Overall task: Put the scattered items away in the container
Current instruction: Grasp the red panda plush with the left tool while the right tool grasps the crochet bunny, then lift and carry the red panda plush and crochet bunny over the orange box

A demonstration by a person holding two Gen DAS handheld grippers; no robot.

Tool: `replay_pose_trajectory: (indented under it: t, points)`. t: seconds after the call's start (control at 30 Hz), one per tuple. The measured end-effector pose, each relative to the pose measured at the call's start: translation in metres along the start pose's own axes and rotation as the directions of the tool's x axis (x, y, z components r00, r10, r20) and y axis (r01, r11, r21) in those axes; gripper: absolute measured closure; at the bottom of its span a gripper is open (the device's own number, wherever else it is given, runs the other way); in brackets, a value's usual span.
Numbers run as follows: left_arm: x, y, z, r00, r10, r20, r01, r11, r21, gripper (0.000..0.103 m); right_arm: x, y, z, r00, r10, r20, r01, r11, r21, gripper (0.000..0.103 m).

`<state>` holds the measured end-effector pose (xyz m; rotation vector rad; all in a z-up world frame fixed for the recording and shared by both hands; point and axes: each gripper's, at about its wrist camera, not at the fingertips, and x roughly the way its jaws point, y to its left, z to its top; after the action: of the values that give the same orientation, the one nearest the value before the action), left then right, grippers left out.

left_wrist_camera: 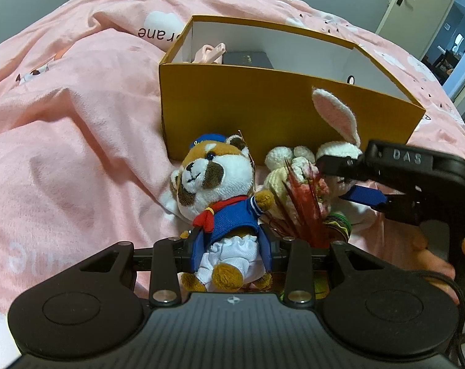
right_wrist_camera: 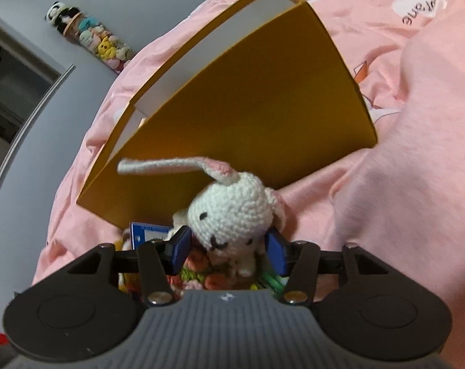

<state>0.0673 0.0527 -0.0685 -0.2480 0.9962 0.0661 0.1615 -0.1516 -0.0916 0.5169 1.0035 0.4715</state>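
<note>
Gripping red panda plush left gripper, crochet rabbit right gripper, box contents seemingly half-hidden

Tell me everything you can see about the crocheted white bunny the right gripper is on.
The crocheted bunny is white yarn with long pink-lined ears, small black stitched eyes and mouth. One ear sticks out sideways; the other droops behind its head. The right gripper has its blue-padded jaws pressed against both sides of its head, just in front of the yellow box. Below it lie colourful crocheted flowers on the pink blanket.
</note>
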Motion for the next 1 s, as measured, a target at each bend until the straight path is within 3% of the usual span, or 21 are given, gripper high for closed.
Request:
replay_pose_trajectory:
  t: [0.17,0.4,0.6,1.0]
  points:
    - [0.000,0.002,0.002,1.000,0.002,0.007,-0.002,1.000,-0.006,0.061,0.011,-0.003,0.006,1.000,0.010,-0.002,-0.010,0.998,0.059,0.042]
    - [-0.010,-0.002,0.001,0.999,-0.006,0.049,0.005,1.000,0.021,0.061,0.005,0.008,0.003,1.000,0.017,0.010,-0.017,1.000,-0.023,0.050]
    - [-0.027,-0.001,0.003,0.993,-0.015,0.113,0.013,1.000,0.026,0.062,-0.023,0.029,0.001,0.998,-0.008,0.059,0.017,0.989,-0.149,0.051]
    - [-0.064,-0.019,0.008,0.962,-0.079,0.260,0.044,0.990,0.135,0.065,-0.090,0.046,0.015,0.986,-0.011,0.165,0.048,0.975,-0.219,0.051]
